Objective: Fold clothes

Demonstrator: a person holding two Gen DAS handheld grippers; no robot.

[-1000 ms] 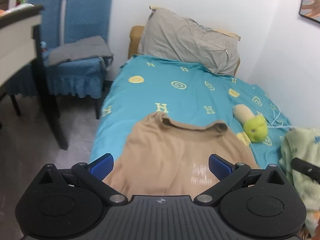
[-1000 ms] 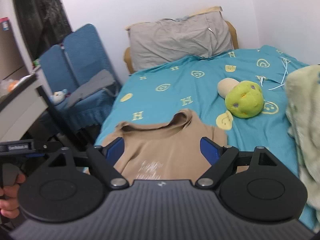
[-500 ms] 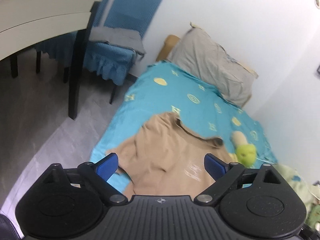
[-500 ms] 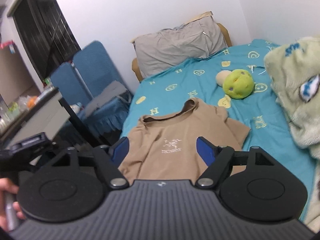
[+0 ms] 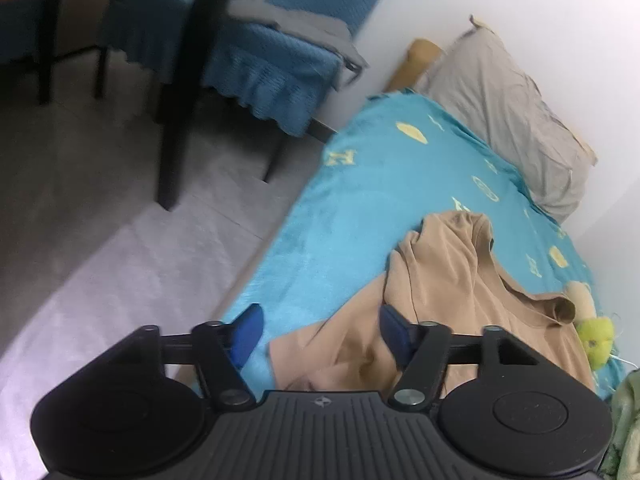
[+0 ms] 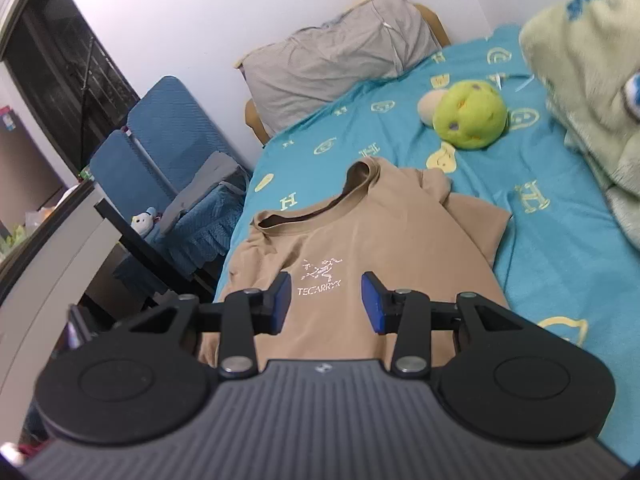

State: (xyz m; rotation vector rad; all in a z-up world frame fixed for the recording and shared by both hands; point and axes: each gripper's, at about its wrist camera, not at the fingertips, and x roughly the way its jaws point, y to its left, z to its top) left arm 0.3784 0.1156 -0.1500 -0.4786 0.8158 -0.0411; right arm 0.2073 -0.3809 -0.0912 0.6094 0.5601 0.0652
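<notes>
The bed [image 6: 532,264] fills the frame, the shirt [image 6: 372,236] lying centre, chest up. Since a second ago I've swung both grippers lower: left gripper [image 5: 318,334] and right gripper [image 6: 326,302] spread, empty, folding unstarted.

Soft indoor light, fisheye-bent edges, slight motion blur throughout.

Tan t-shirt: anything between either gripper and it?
Nothing visible. The tan t-shirt lies front up on the teal bedspread, directly ahead of the open left gripper and right gripper. The green plush toy sits beyond the collar.
</notes>
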